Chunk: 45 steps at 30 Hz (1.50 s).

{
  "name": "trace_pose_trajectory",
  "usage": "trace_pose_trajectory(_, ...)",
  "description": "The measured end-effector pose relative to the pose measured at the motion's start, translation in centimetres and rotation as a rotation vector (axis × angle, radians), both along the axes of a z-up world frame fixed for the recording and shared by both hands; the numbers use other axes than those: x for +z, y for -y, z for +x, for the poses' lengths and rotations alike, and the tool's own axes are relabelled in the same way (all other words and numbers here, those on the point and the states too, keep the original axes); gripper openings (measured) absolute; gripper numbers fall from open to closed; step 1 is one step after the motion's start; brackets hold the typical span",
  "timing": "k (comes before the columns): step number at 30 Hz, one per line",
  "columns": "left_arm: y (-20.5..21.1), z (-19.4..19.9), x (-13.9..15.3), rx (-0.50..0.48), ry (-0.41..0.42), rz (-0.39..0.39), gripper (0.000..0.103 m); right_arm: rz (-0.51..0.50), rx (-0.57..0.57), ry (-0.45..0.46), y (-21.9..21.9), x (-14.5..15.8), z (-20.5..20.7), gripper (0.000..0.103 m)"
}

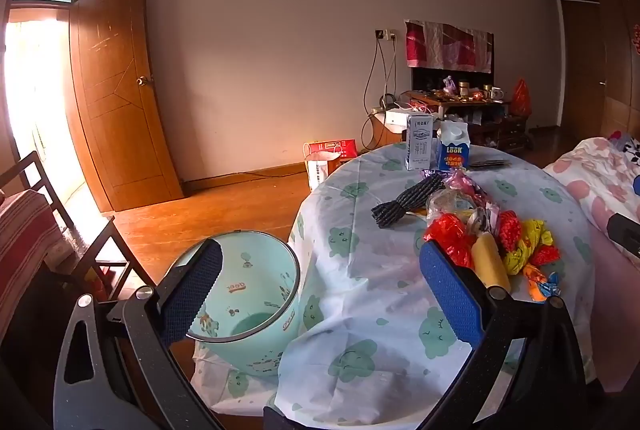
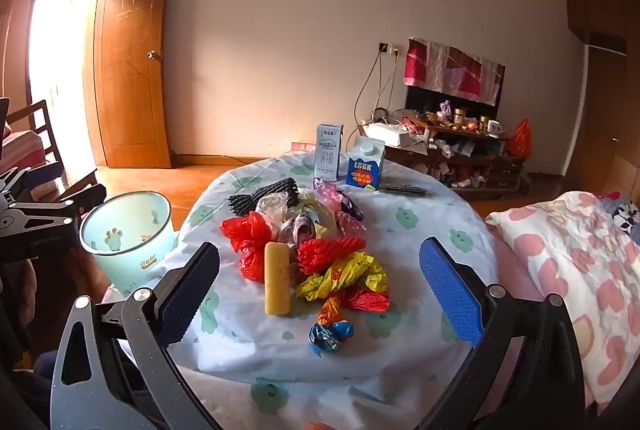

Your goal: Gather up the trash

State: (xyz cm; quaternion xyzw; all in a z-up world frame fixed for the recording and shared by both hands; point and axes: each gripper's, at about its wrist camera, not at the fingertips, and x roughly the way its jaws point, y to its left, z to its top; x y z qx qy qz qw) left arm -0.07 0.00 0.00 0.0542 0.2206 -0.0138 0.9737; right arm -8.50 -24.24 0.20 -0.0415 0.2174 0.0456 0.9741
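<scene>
A pile of trash lies on the round table (image 2: 420, 242): red plastic bag (image 2: 248, 234), yellow bar (image 2: 277, 280), red foam net (image 2: 330, 250), yellow bag (image 2: 344, 276), blue wrapper (image 2: 330, 336), black foam net (image 2: 264, 196). The pile also shows in the left wrist view (image 1: 480, 230). A mint green bin (image 1: 248, 294) stands left of the table, also in the right wrist view (image 2: 128, 234). My left gripper (image 1: 320, 282) is open and empty, above the bin and table edge. My right gripper (image 2: 320, 286) is open and empty, just before the pile.
Two cartons, white (image 2: 329, 150) and blue (image 2: 366, 162), stand at the table's far side. A flowered bed cover (image 2: 572, 270) lies right. A wooden chair (image 1: 44, 214) stands left. A cluttered low cabinet (image 2: 452, 146) is against the far wall.
</scene>
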Motion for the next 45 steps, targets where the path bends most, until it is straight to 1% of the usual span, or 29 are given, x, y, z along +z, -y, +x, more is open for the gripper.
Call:
trace_pose_trajectory(11, -0.5, -0.5, 0.5, -0.007, -0.002, 0.002, 0.097, -0.006, -0.001, -0.002, -0.1, 0.0, 0.1, 0.098)
trace_pose_trajectory(12, -0.9, 0.2, 0.3, 0.007, -0.003, 0.007, 0.097, -0.004, 0.0, -0.001, 0.0, 0.0, 0.1, 0.098)
trace_pose_trajectory(14, -1.1, 0.2, 0.4, 0.005, -0.003, 0.006, 0.097, -0.009, 0.001, -0.004, 0.0, -0.4, 0.0, 0.098)
trace_pose_trajectory(21, -1.0, 0.3, 0.3, 0.01, -0.004, 0.008, 0.097, -0.008, -0.002, -0.005, 0.0, 0.1, 0.1, 0.098)
trace_pose_trajectory(22, -1.0, 0.4, 0.3, 0.011, -0.005, 0.008, 0.097, -0.007, -0.003, -0.006, 0.3, -0.4, 0.2, 0.098)
trace_pose_trajectory(27, -1.2, 0.4, 0.5, 0.023, -0.002, 0.008, 0.097, -0.006, -0.008, -0.013, 0.3, -1.0, 0.4, 0.098)
trace_pose_trajectory(28, -1.2, 0.3, 0.5, 0.024, -0.002, 0.009, 0.097, -0.007, -0.009, -0.018, 0.3, -0.2, 0.5, 0.098)
trace_pose_trajectory(45, -1.2, 0.4, 0.3, 0.027, -0.002, 0.011, 0.097, -0.009, -0.007, -0.022, 0.3, -0.4, 0.5, 0.098)
